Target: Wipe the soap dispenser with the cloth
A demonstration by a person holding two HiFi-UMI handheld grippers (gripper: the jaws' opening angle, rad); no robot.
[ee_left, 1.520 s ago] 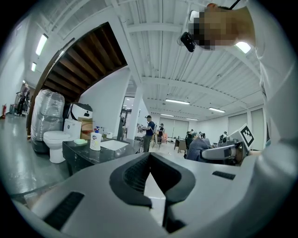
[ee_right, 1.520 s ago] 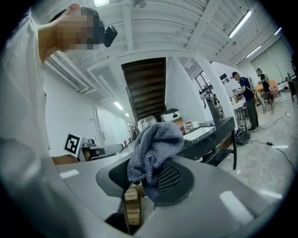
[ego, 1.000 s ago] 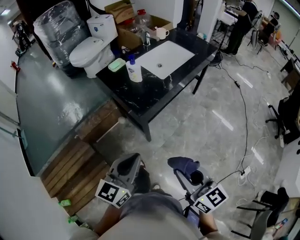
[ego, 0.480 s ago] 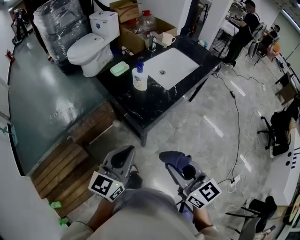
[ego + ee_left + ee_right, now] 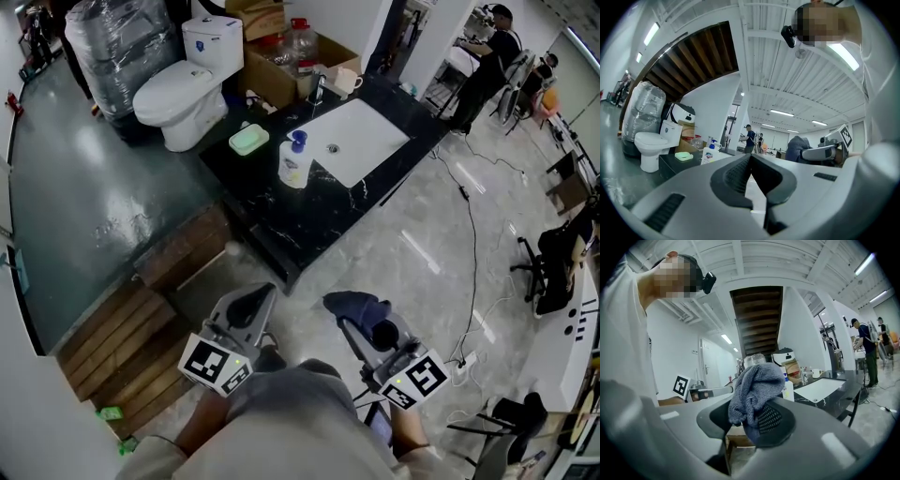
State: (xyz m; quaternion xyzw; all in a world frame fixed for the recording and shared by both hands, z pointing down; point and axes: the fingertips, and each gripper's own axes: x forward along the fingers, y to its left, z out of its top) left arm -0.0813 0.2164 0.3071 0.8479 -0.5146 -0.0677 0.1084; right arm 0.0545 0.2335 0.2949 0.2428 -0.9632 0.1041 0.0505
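Note:
A white soap dispenser (image 5: 293, 162) with a blue pump stands on the black marble counter (image 5: 281, 220), left of the white sink (image 5: 361, 141). It also shows small in the left gripper view as the soap dispenser (image 5: 708, 153), and as the soap dispenser (image 5: 788, 388) partly hidden behind the cloth. My right gripper (image 5: 353, 306) is shut on a bunched blue-grey cloth (image 5: 356, 307), the cloth (image 5: 752, 392) spilling over its jaws. My left gripper (image 5: 253, 302) is shut with nothing in it, the left gripper (image 5: 750, 161) pointing level toward the counter. Both hang over the floor, well short of the counter.
A green soap dish (image 5: 248, 140) lies on the counter by the dispenser, with a faucet (image 5: 320, 90) and a mug (image 5: 347, 81) behind the sink. A white toilet (image 5: 183, 82), a wrapped bundle (image 5: 117, 42) and cardboard boxes (image 5: 281, 52) stand beyond. Wooden pallets (image 5: 141, 319) lie left. People stand at far right.
The counter and dispenser have drawn closer and shifted right in the head view as I walk toward them. Both grippers stay shut, the cloth still in the right one.

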